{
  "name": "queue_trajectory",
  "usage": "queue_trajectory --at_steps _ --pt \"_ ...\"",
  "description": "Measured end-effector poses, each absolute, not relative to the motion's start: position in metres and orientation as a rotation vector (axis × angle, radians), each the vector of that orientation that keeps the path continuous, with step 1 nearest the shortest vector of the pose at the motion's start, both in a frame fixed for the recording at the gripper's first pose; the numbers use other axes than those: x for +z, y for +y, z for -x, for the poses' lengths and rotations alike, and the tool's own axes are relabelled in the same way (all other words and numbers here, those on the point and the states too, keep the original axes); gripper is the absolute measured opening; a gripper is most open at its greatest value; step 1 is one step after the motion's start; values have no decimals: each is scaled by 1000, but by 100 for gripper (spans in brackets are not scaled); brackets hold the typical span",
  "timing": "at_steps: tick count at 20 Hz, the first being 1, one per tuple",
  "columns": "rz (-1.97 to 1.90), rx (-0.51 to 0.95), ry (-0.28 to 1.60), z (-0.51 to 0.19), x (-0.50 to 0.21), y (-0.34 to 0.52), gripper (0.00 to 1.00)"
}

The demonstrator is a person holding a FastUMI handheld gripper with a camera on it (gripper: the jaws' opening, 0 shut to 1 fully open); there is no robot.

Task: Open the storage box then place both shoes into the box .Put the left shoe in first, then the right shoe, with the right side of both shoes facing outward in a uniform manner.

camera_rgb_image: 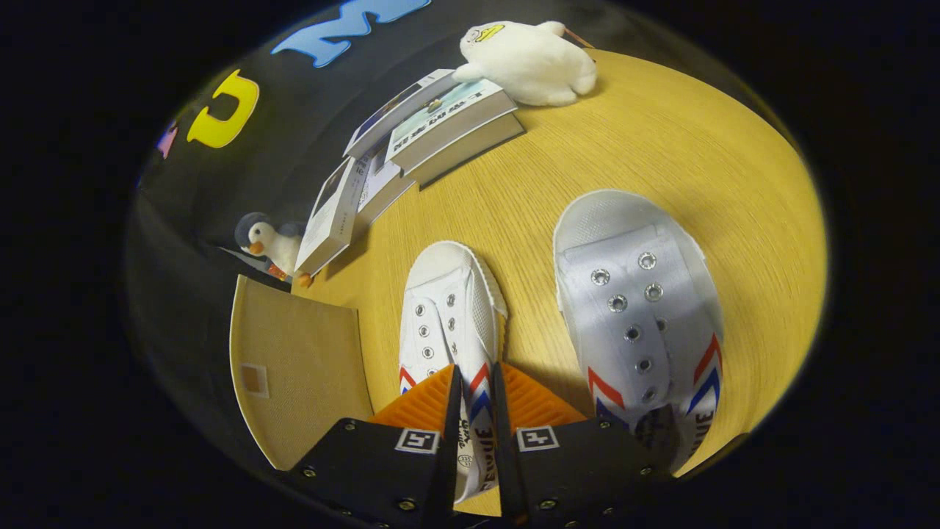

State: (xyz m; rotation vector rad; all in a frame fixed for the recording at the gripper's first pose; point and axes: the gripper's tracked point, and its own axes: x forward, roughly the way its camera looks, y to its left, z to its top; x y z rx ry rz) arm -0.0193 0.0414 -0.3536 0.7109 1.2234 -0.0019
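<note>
My gripper (476, 371) is shut on a white canvas shoe (448, 308) with red and blue chevrons. A narrow strip of its side wall is pinched between the fingers, and its toe points away beyond them. A second matching white shoe (637, 308) lies just to the right on the wooden table (683, 147), toe also pointing away, apart from the held one. The tan storage box (294, 367) stands to the left of the fingers at the table's edge, with a flat tan face and a small square patch turned toward me. Whether the box is open I cannot tell.
Beyond the shoes, several books (433, 125) lie stacked and fanned at the back of the table. A white plush toy (529, 62) rests behind them, and a small penguin toy (268, 242) stands behind the box. Bare wood stretches to the right.
</note>
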Motion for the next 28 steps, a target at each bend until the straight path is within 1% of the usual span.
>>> queue_trajectory --at_steps 1,2,8,17,24,28 --pt "-682 -9 1227 21 -357 40 24" --pt "-681 -26 1233 20 -352 38 5" --pt "-717 19 1223 15 -325 54 5" --pt "-777 118 1118 -14 -235 83 5" --pt "-772 211 1055 -37 -174 133 5" --pt "-760 250 1042 -46 -157 164 5"
